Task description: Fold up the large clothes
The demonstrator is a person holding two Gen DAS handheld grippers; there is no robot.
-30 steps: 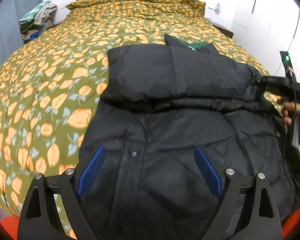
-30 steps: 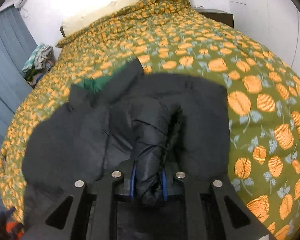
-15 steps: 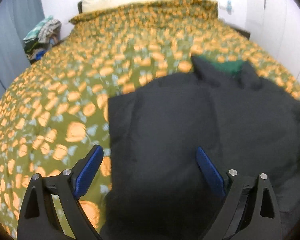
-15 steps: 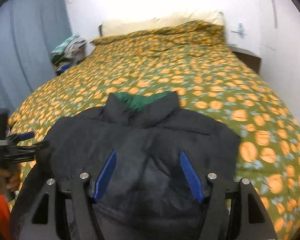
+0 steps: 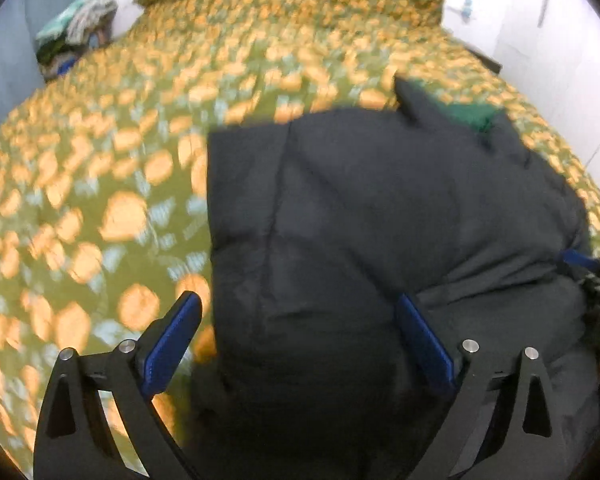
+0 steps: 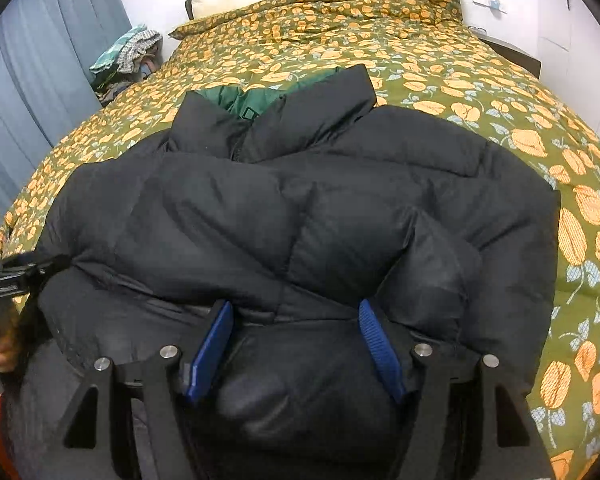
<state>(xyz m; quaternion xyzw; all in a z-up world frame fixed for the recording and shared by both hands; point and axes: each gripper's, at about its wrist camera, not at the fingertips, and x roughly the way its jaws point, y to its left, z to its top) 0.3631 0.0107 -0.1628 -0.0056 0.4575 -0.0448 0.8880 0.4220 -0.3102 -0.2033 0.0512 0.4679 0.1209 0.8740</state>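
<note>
My right gripper (image 6: pixel 296 344) stands half open over the black puffer jacket (image 6: pixel 300 216), pads free of its folded sleeve. My left gripper (image 5: pixel 300 344), jaws just widened, straddles the jacket's left edge, probably not touching. The jacket runs lengthwise ahead on the floral bedspread (image 6: pixel 500 92), collar farthest

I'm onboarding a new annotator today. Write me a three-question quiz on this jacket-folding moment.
1. True or false: the right claw grips a sleeve.
2. What colour is the puffer jacket lining at the collar?
3. The bedspread pattern is: A) stripes B) orange flowers C) checks.

Key: 1 false, its jaws stand open over the jacket, having just released; 2 green; 3 B.
</note>
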